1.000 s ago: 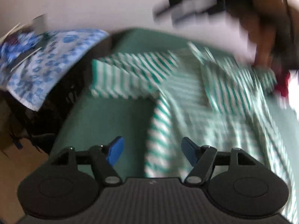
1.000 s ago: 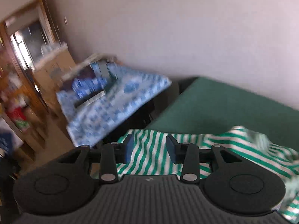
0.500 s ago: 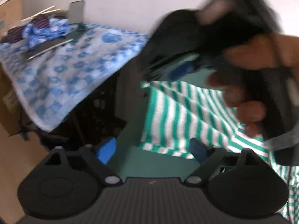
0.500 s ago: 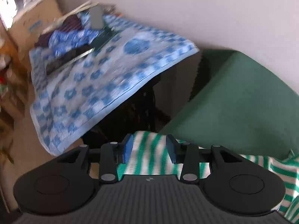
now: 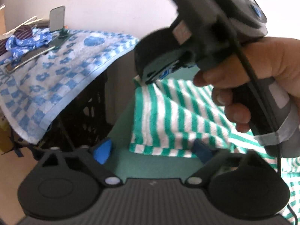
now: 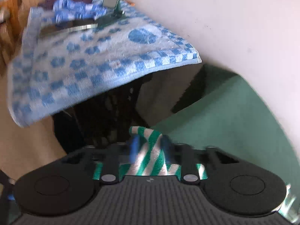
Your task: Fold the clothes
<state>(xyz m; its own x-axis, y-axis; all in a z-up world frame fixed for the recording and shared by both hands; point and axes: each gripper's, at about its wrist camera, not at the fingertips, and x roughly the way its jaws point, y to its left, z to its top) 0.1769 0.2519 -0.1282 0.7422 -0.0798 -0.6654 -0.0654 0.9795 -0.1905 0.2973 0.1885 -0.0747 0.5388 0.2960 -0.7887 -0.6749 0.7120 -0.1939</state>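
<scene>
Left wrist view: the left hand-held gripper [image 5: 152, 151] sits wide open, nothing between its blue tips, hovering low over the green surface [image 5: 150, 166] just short of the hem of the green-and-white striped garment [image 5: 168, 116]. The right hand-held gripper [image 5: 159, 73], held in a hand [image 5: 262, 78], has a far corner pinched and lifted, so that flap tents up. Stripes run roughly away from the camera; the garment's long axis I can't tell, since it trails off to the right

Right wrist view: its tips are closed on a bunched striped corner, near the surface's left edge, by a blue patterned towel [image 6: 90, 63]. Looks like mid-fold to me; next the open one needs to catch the near hem corner so both carry over evenly
</scene>
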